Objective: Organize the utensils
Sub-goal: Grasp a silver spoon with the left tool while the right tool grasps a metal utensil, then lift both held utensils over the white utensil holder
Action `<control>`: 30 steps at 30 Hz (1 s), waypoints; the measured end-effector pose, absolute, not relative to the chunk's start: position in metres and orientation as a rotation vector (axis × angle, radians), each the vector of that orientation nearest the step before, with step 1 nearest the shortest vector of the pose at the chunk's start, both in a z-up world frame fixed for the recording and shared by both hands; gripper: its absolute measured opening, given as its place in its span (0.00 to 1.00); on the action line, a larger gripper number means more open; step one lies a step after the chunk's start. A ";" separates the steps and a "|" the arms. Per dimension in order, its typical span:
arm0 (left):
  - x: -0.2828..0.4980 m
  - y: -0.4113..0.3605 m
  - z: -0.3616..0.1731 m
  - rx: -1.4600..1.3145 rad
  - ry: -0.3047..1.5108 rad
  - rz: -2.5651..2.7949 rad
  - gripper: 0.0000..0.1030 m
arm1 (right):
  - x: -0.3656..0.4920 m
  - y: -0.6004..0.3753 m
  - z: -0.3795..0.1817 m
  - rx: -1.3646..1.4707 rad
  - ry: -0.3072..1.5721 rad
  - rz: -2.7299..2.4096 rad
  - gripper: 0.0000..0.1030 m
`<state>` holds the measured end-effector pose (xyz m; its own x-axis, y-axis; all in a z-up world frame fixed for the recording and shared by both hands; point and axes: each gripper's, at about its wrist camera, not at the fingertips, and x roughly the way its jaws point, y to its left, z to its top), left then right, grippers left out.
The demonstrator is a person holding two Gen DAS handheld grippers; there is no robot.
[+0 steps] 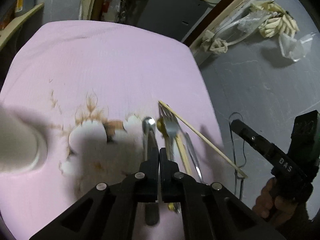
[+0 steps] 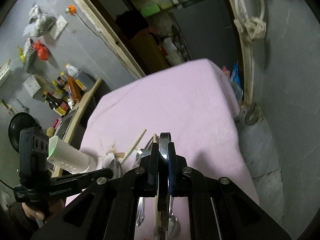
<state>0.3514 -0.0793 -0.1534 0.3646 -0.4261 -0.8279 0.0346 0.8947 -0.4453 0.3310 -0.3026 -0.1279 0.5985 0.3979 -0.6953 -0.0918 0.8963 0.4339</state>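
**Inspector:** Utensils first. Where do they lie?

**Onlooker:** Bunched on the pink cloth (image 1: pixel 120 60), towards its right edge as the left wrist camera has it. I can make out a fork (image 1: pixel 170 124), a loose chopstick (image 1: pixel 200 136) slanting across the pile, and further handles beneath, too blurred to name.

**Inspector:** Long axes?

**Onlooker:** Mostly running away from the person, roughly in line with both sets of fingers. Only the loose chopstick crosses at an angle.

**Inspector:** State of the left gripper (image 1: pixel 159 152).

**Onlooker:** Jaws drawn together, no daylight between them. A spoon (image 1: pixel 149 123) sits along their left side, bowl pointing forward and handle passing under the frame. It appears pinched, though the blur prevents my confirming that the pads bear on it.

**Inspector:** The right gripper (image 2: pixel 164 148)?

**Onlooker:** Clamped on a flat steel handle (image 2: pixel 165 140), whose rounded end stands just proud of the fingertips, its length running back between the jaws. Which utensil it belongs to I cannot say.

**Inspector:** A receptacle?

**Onlooker:** A pale rounded vessel (image 1: pixel 18 138) stands at the cloth's left edge, well apart from the pile. In my judgement the left hand is nearer it, so any delivery there means carrying leftward.
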 end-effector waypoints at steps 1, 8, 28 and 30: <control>0.345 -0.077 -0.150 -0.390 1.155 -0.304 0.02 | 0.325 -0.302 -0.122 0.371 0.871 0.289 0.07; 0.294 -0.054 -0.113 -0.418 0.975 -0.304 0.02 | 0.284 -0.304 -0.080 0.370 0.736 0.281 0.07; 0.278 0.103 0.017 -0.417 0.575 -0.271 0.02 | 0.322 -0.124 0.030 0.416 0.260 0.528 0.07; 0.279 0.127 0.023 -0.425 0.542 -0.244 0.02 | 0.331 -0.104 0.030 0.435 0.229 0.526 0.07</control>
